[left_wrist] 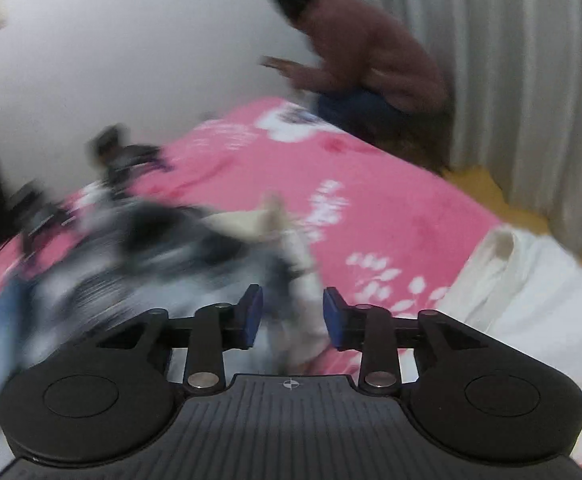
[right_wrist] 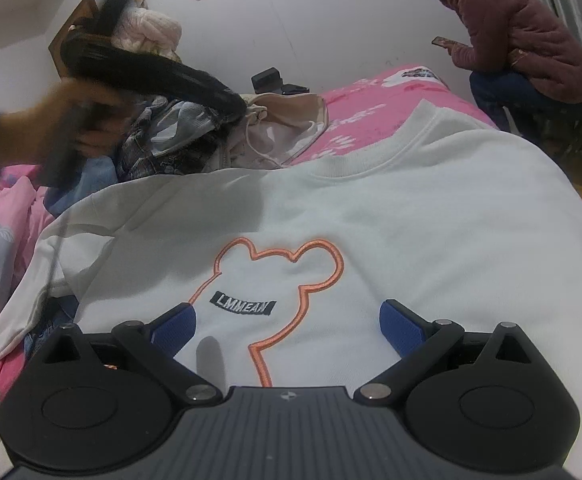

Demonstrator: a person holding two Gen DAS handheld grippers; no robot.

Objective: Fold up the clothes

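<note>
Lying flat on the pink floral bed (right_wrist: 371, 116), the white bear-outline sweatshirt (right_wrist: 411, 216) sits beneath the right gripper (right_wrist: 287, 326), jaws apart; the left gripper (left_wrist: 293, 318) jaws stand apart, empty.

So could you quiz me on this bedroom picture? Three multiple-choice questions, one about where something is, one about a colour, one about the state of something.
1. Where does the white sweatshirt lie?
A. On the pink bedspread
B. On the floor
C. On a wall hook

2. What colour is the bear outline stitched on it?
A. Green
B. Orange
C. Black

3. How do the jaws of the right gripper stand?
A. Clamped on a sleeve
B. Shut on nothing
C. Wide open over the sweatshirt

Answers:
1. A, the sweatshirt is spread flat on the bed, with pink cover showing beyond its collar.
2. B, the thick outline around the small name patch is orange.
3. C, the two blue pads stand far apart with bare fabric between them.
</note>
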